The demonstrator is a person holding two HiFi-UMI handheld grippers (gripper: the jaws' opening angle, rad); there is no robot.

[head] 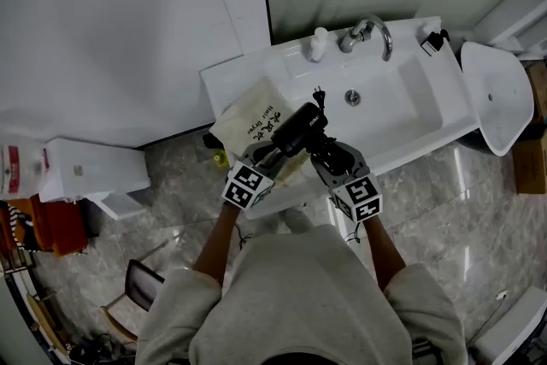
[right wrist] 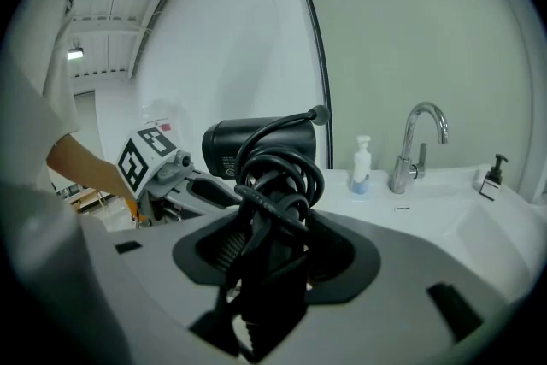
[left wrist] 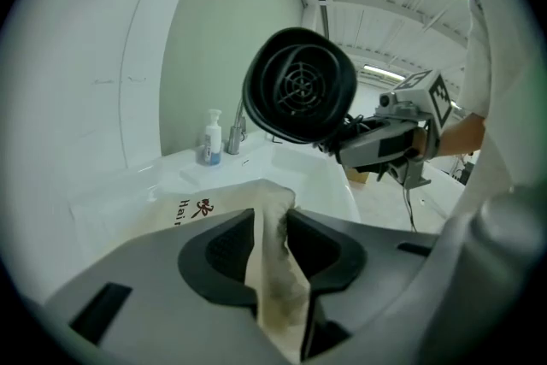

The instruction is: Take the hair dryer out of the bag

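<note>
The black hair dryer (head: 297,129) is clear of the bag and up in the air over the counter's front edge, with its cord wound round the handle (right wrist: 278,184). My right gripper (head: 323,151) is shut on that handle and cord (right wrist: 273,244). The dryer's grille (left wrist: 299,85) faces the left gripper view. The beige cloth bag (head: 255,122) lies on the counter left of the basin. A fold of its cloth (left wrist: 272,269) stands between the jaws of my left gripper (head: 272,156), which are a little apart and not pinching it.
The white basin (head: 402,103) has a chrome tap (head: 369,32) and a soap bottle (head: 318,44) behind it, and a small dispenser (head: 434,40) at the back right. There is a white toilet (head: 497,94) to the right and a white box (head: 94,168) on the floor to the left.
</note>
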